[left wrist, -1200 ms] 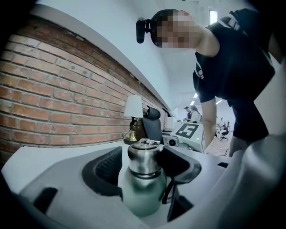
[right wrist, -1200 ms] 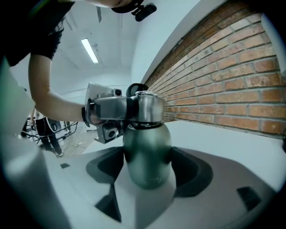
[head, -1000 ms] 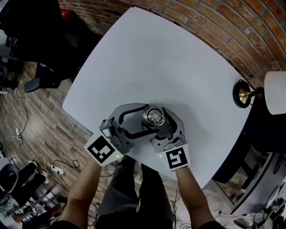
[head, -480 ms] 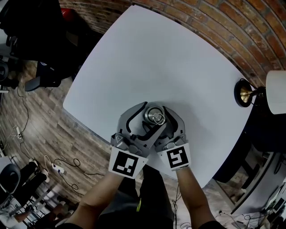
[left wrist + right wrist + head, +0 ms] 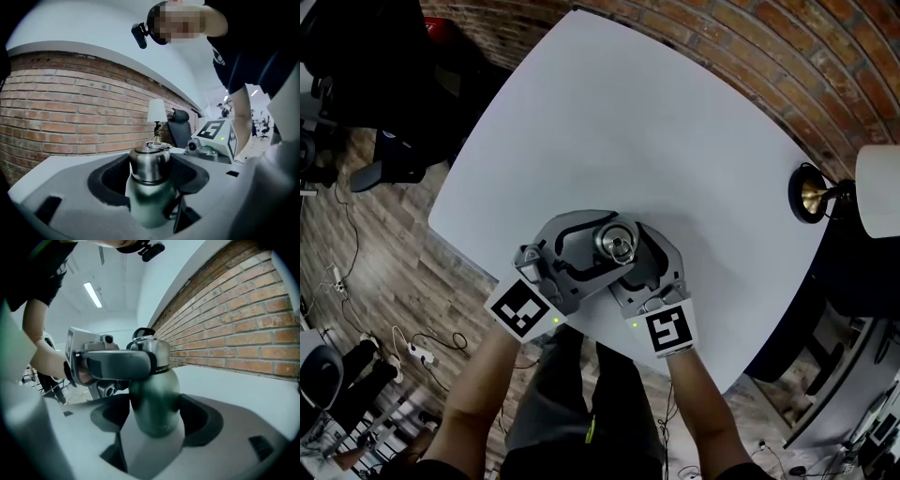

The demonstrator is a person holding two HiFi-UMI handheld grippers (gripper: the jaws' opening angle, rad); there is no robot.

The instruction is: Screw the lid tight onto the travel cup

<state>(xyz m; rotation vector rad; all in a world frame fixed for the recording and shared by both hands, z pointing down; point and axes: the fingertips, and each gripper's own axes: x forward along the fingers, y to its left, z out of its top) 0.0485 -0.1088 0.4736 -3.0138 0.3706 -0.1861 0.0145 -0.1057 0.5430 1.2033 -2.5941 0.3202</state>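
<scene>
Steel lid (image 5: 149, 164) on green travel cup (image 5: 152, 206); black-and-white marker cubes (image 5: 523, 312) nearby.

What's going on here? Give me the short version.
A person works two handheld grippers over a white table. The right gripper holds the green body of the travel cup upright. The left gripper has the steel lid, already sitting on the cup, between its jaws, which have just been closing. Whether its pads press on the lid yet cannot be told.
</scene>
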